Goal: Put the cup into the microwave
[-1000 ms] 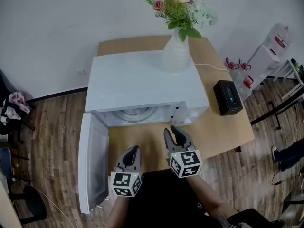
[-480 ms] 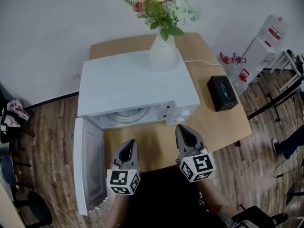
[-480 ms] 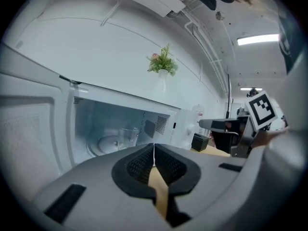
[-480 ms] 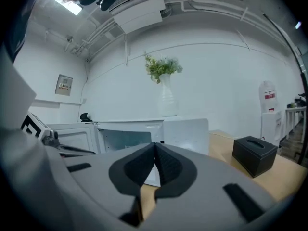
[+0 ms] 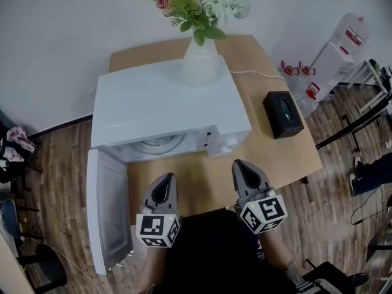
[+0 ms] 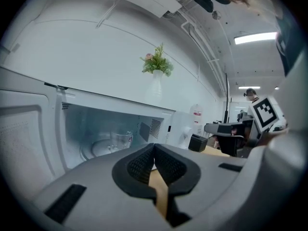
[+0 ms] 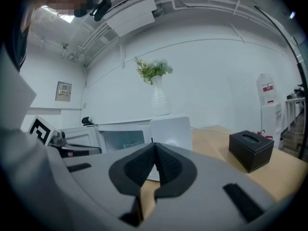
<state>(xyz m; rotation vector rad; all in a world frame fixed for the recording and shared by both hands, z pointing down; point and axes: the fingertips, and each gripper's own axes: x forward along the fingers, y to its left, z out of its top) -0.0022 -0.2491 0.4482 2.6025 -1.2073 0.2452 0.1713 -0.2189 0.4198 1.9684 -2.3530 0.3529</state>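
Nearest: finds the left gripper (image 5: 164, 182) and right gripper (image 5: 243, 166) both pinched closed on nothing, hovering over the near edge of the table (image 5: 199, 177). Just beyond, sees the door (image 5: 105, 213) hanging wide open to the left. Further in, spots the cup (image 6: 121, 139) upright on the turntable (image 6: 98, 149) inside the microwave (image 5: 165, 106) — seemingly placed. Risks, if shutting the door comes next: swinging it too hard and jolting the cup over, or rocking the vase (image 5: 199, 63) on top.

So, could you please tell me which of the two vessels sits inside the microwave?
The clear glass cup, standing in the open white microwave; the white vase of flowers stands on top of it instead.
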